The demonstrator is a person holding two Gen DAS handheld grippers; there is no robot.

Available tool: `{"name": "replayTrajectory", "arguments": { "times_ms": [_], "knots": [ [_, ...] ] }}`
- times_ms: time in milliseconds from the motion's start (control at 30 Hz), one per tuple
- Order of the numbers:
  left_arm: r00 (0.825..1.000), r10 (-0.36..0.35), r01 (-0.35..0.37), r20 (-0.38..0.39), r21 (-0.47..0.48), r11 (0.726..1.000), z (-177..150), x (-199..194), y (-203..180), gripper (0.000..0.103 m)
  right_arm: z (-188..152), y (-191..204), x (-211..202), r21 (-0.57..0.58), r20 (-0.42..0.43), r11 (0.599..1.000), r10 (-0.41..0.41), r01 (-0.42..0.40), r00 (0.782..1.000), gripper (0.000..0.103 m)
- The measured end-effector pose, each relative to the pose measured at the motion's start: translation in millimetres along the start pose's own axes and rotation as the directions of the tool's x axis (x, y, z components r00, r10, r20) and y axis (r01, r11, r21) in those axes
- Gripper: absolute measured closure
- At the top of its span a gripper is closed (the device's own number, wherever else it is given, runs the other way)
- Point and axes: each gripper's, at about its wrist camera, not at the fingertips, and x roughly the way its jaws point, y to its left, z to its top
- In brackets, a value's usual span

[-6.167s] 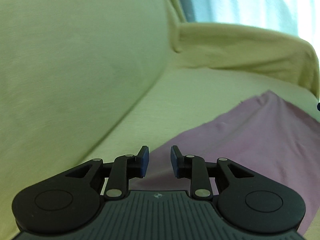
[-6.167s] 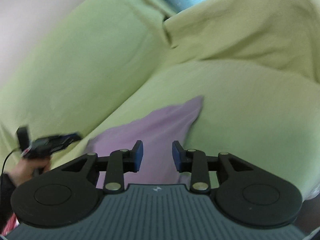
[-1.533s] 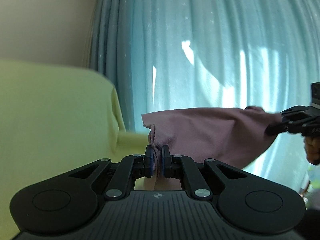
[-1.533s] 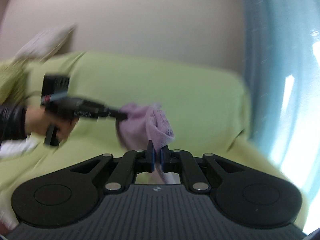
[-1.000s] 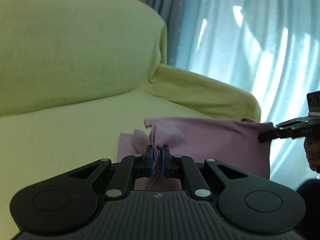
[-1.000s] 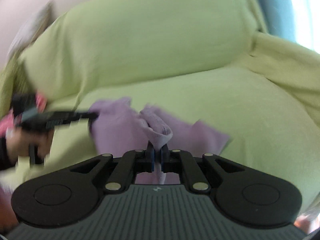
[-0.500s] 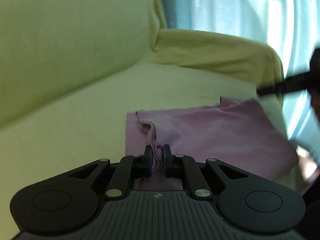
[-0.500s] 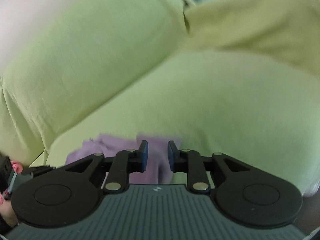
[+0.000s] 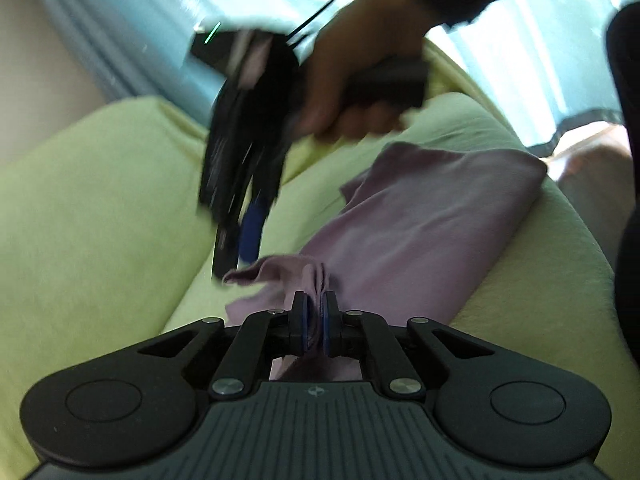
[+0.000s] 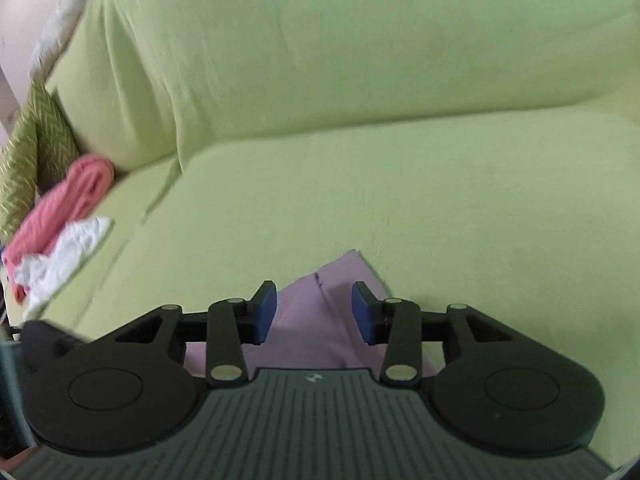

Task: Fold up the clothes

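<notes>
A mauve cloth (image 9: 420, 216) lies folded on the green sofa seat (image 9: 100, 240). My left gripper (image 9: 314, 322) is shut on a bunched edge of it near the bottom of the left wrist view. In that same view my right gripper (image 9: 240, 236), blurred and held by a hand (image 9: 360, 68), points down just above the cloth's near left corner. In the right wrist view the right gripper (image 10: 314, 312) stands open over a corner of the mauve cloth (image 10: 320, 320), with nothing between its fingers.
A pink garment (image 10: 60, 208) and a white one (image 10: 64, 256) lie at the sofa's left end beside a patterned cushion (image 10: 28, 160). A blue curtain (image 9: 140, 32) hangs behind the sofa. The sofa backrest (image 10: 320, 48) rises beyond the seat.
The cloth was lifted by both grippers, then laid down on the seat. My right gripper let go, opened wider and swung left across the cloth. The left stays shut on it.
</notes>
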Motion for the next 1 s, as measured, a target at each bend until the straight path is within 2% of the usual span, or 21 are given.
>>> {"name": "replayTrajectory", "arguments": {
  "times_ms": [67, 100, 133, 167, 200, 267, 333, 433, 467, 500, 567, 600, 633, 700, 733, 767, 800, 900, 1000],
  "knots": [
    [1.000, -0.012, 0.012, 0.016, 0.002, 1.000, 1.5, -3.7, -3.3, 0.100, 5.2, -4.2, 14.5, 0.004, -0.048, 1.000, 0.024, -0.024, 0.999, 0.065],
    [1.000, -0.016, 0.016, 0.021, -0.003, 1.000, 1.8, -3.5, -3.7, 0.100, 5.6, -3.4, 18.7, -0.006, -0.067, 0.999, 0.052, -0.052, 0.996, 0.069],
    [1.000, -0.020, 0.020, 0.025, -0.008, 1.000, 2.1, -3.0, -4.0, 0.100, 4.7, -1.0, 19.3, -0.024, -0.076, 0.996, 0.085, -0.087, 0.993, 0.077],
    [0.999, -0.020, 0.021, 0.030, -0.019, 1.000, 2.3, -3.0, -4.0, 0.100, 3.8, 1.3, 20.0, -0.042, -0.086, 0.992, 0.119, -0.122, 0.989, 0.100],
    [0.999, -0.020, 0.022, 0.036, -0.031, 0.999, 2.5, -3.1, -4.0, 0.100, 3.2, 2.5, 18.9, -0.050, -0.082, 0.985, 0.159, -0.164, 0.984, 0.099],
    [0.999, -0.017, 0.019, 0.046, -0.053, 0.998, 2.4, -3.6, -3.6, 0.100, 3.1, -0.7, 9.2, -0.024, -0.011, 0.966, 0.256, -0.256, 0.967, 0.100],
    [0.999, -0.011, 0.015, 0.051, -0.074, 0.997, 1.7, -3.2, -2.0, 0.100, 1.9, -6.9, 3.0, 0.001, 0.041, 0.971, 0.239, -0.240, 0.970, 0.100],
    [0.999, 0.005, 0.001, 0.051, -0.124, 0.992, -0.7, -3.9, 4.9, 0.100, -4.2, -12.9, 5.8, 0.009, 0.041, 0.987, 0.158, -0.158, 0.987, 0.099],
    [0.999, 0.010, -0.003, 0.050, -0.141, 0.990, -1.6, -4.9, 7.4, 0.100, -6.8, -14.7, 7.2, 0.024, 0.043, 0.986, 0.165, -0.166, 0.985, 0.099],
    [0.999, 0.015, -0.008, 0.048, -0.158, 0.987, -2.5, -5.9, 10.0, 0.099, -9.4, -16.6, 7.2, 0.048, 0.061, 0.973, 0.222, -0.225, 0.973, 0.099],
    [0.999, 0.024, -0.016, 0.046, -0.175, 0.984, -3.4, -8.8, 13.6, 0.099, -12.4, -17.1, 5.4, 0.076, 0.103, 0.931, 0.348, -0.356, 0.932, 0.099],
    [0.999, 0.025, -0.017, 0.044, -0.177, 0.984, -3.8, -11.7, 14.8, 0.099, -11.7, -15.0, 6.4, 0.069, 0.105, 0.927, 0.361, -0.369, 0.927, 0.099],
    [0.999, 0.026, -0.018, 0.043, -0.177, 0.984, -4.0, -12.1, 14.8, 0.099, -10.6, -12.3, 9.2, 0.056, 0.093, 0.940, 0.330, -0.336, 0.939, 0.099],
    [0.999, 0.022, -0.015, 0.040, -0.178, 0.984, -3.2, -8.0, 13.7, 0.097, -8.2, -9.2, 15.6, 0.023, 0.057, 0.980, 0.198, -0.199, 0.979, 0.096],
    [0.999, 0.022, -0.015, 0.038, -0.179, 0.984, -3.1, -7.8, 13.8, 0.096, -7.2, -8.3, 16.4, 0.007, 0.057, 0.993, 0.116, -0.116, 0.992, 0.092],
    [0.999, 0.022, -0.016, 0.036, -0.180, 0.984, -3.1, -7.1, 13.8, 0.096, -6.6, -8.0, 15.4, 0.000, 0.066, 0.998, 0.059, -0.059, 0.996, 0.070],
    [0.999, 0.023, -0.016, 0.034, -0.181, 0.983, -3.0, -6.4, 13.8, 0.096, -6.4, -9.2, 11.6, 0.003, 0.081, 0.999, 0.045, -0.045, 0.996, 0.064],
    [0.999, 0.025, -0.019, 0.029, -0.184, 0.983, -2.9, -4.3, 13.7, 0.094, -3.9, -8.4, 4.1, 0.015, 0.116, 0.998, 0.065, -0.068, 0.991, 0.064],
    [0.999, 0.026, -0.021, 0.023, -0.187, 0.982, -2.8, -2.2, 13.6, 0.094, -1.0, -3.1, 7.3, -0.010, 0.070, 0.996, 0.094, -0.094, 0.993, 0.064]
  ]
}}
